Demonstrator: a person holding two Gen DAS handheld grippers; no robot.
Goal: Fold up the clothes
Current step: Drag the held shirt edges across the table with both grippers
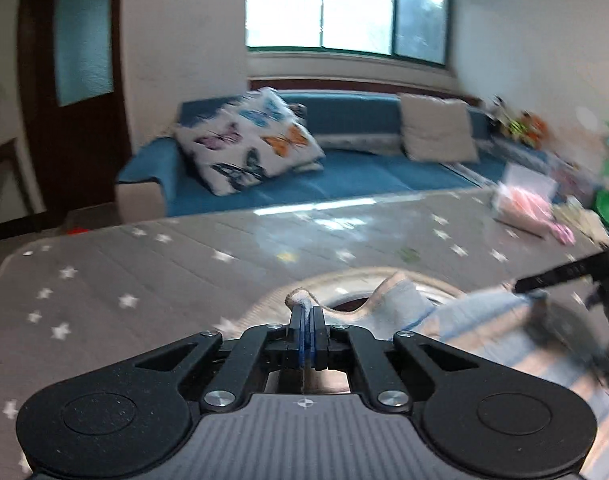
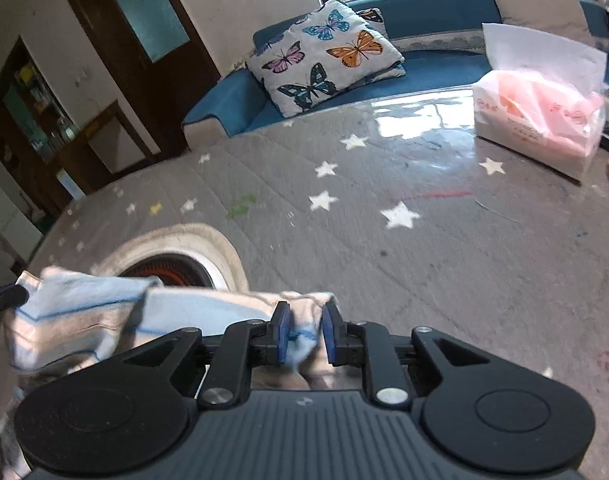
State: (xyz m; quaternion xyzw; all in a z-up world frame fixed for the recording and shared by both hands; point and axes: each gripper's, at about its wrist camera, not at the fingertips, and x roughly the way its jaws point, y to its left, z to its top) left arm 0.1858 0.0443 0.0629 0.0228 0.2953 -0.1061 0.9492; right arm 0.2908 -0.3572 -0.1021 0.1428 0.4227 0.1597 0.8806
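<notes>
Left claw (image 1: 307, 312) was clenched on a corner of the striped cloth (image 1: 456, 316); our right claw (image 2: 306, 334) stood slightly parted around another bunched corner, grip unclear. We held the cloth low over the starred desk (image 2: 384, 240); we judged both corners needed firm, level holds before folding.

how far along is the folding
Early. Done: both grippers have reached the striped cloth, one at each end. In hand: the left gripper pinches a corner, jaws shut; the right gripper has cloth between its jaws, which stand apart. Left: no neat fold shows yet; the cloth lies rumpled on the starred table.
</notes>
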